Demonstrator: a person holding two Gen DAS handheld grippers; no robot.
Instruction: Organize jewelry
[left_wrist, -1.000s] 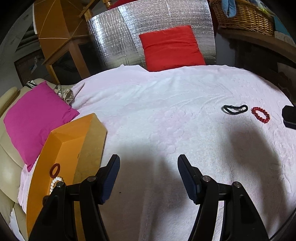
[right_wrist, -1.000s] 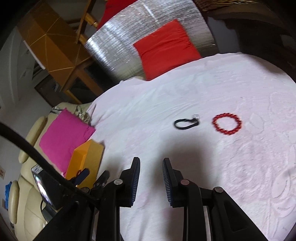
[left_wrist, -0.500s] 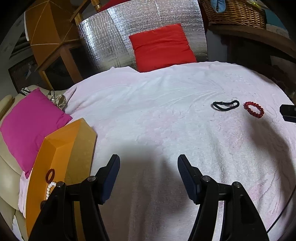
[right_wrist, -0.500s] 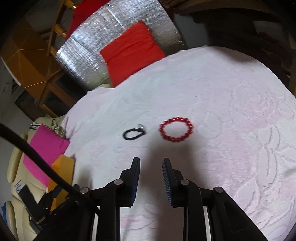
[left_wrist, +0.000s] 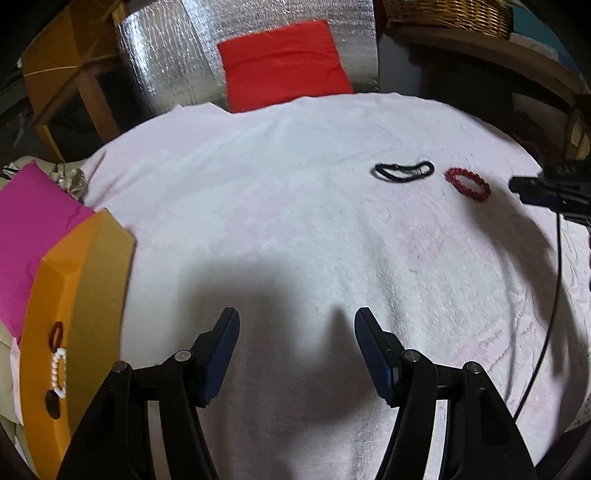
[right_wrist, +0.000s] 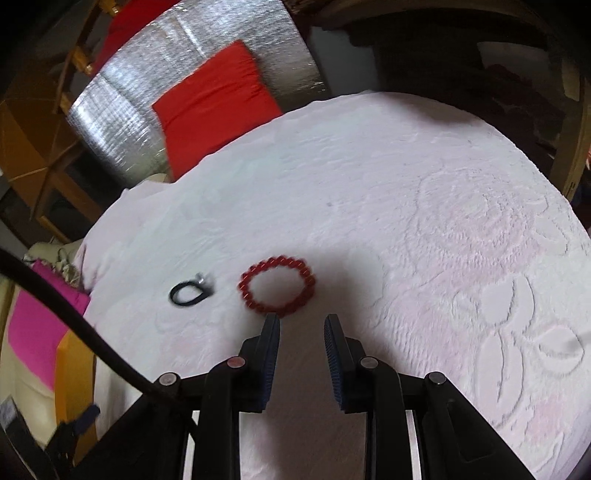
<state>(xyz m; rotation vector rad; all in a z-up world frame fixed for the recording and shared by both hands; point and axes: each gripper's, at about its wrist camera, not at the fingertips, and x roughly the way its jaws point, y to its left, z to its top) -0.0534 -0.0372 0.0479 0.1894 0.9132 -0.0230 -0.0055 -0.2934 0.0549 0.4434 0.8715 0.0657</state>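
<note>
Just beside red bracelet (right_wrist: 277, 287), blanket (right_wrist: 424, 206) (open) spreads.

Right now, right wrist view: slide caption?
Right gripper, empty, poised just short of red bead bracelet on pink blanket.

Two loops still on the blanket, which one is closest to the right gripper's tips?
The red bead bracelet, lying just ahead of the right gripper. The black band lies farther off, to the bracelet's left.
</note>
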